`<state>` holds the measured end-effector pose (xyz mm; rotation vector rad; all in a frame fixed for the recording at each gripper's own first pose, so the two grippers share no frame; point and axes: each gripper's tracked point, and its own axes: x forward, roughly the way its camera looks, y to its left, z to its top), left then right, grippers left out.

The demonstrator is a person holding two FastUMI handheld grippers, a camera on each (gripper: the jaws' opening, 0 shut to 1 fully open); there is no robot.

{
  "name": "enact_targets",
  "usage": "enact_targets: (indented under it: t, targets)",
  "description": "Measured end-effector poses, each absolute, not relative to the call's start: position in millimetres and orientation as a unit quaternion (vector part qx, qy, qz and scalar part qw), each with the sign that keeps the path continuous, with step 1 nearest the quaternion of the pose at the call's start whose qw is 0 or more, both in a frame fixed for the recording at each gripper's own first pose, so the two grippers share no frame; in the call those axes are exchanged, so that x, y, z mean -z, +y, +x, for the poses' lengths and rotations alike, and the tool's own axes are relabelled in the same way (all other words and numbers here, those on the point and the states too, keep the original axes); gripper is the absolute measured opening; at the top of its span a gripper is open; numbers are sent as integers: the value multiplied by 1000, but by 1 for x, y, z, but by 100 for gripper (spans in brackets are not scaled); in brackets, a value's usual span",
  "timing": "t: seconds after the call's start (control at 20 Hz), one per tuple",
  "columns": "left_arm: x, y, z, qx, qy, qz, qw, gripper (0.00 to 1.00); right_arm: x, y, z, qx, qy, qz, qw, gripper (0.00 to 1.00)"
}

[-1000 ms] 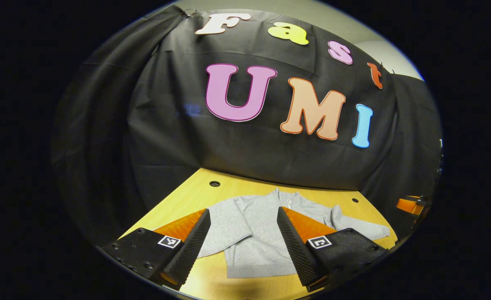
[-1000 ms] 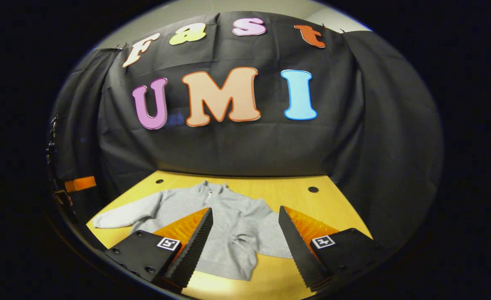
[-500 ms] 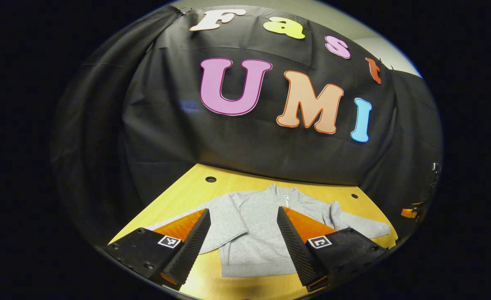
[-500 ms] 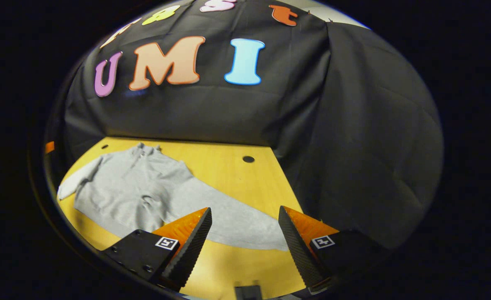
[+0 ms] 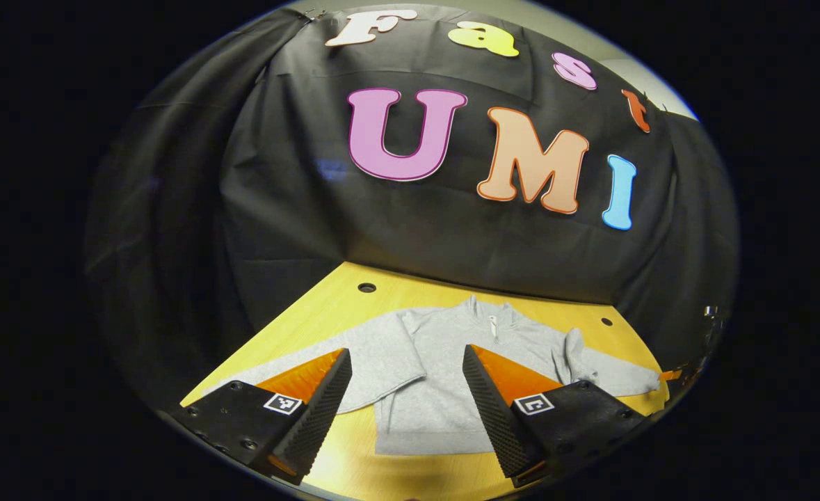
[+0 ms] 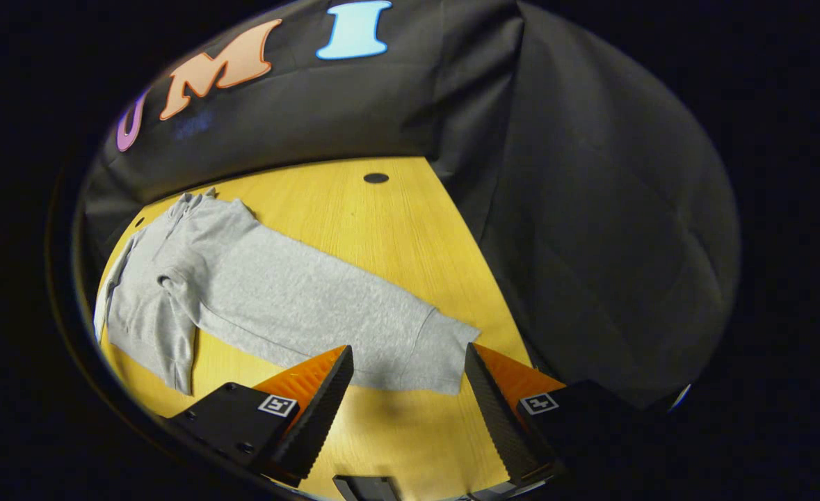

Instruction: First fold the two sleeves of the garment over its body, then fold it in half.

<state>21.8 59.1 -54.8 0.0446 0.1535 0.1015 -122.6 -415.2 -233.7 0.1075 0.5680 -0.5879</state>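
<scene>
While both tools gape empty, grey garment (image 6: 277, 292) flat on wooden table (image 6: 382, 229), sleeves spread

Your left gripper (image 5: 407, 400) has wedge-shaped fingers (image 5: 319, 410) with ribbed inner faces, on dark blocks set with small screws; each block bears a square black-and-white marker (your right gripper (image 6: 407, 407) is built alike).

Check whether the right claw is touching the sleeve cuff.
Apart: in the right gripper view, bare table separates the open right claw from the sleeve cuff.
</scene>
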Motion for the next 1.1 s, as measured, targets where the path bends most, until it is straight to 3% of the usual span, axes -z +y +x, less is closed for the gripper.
enact_targets:
  t: [0.45, 0.6, 0.75, 0.85, 1.05, 1.1]
  targets:
    - [65, 57, 13, -62, 92, 29, 993, 94, 280, -425, -116, 274, 329, 112, 897, 96]
    - [69, 51, 8, -56, 96, 31, 993, 94, 280, -418, -118, 271, 326, 121, 897, 79]
    - [69, 48, 7, -51, 97, 34, 993, 95, 280, -409, -113, 268, 320, 138, 898, 36]
    - [69, 48, 6, -48, 98, 38, 993, 94, 280, -408, -113, 275, 313, 136, 899, 22]
    - [67, 51, 3, -45, 97, 40, 993, 94, 267, -399, -116, 278, 292, 137, 905, 22]
    - [67, 51, 2, -44, 97, 40, 993, 94, 262, -398, -117, 281, 283, 143, 906, 17]
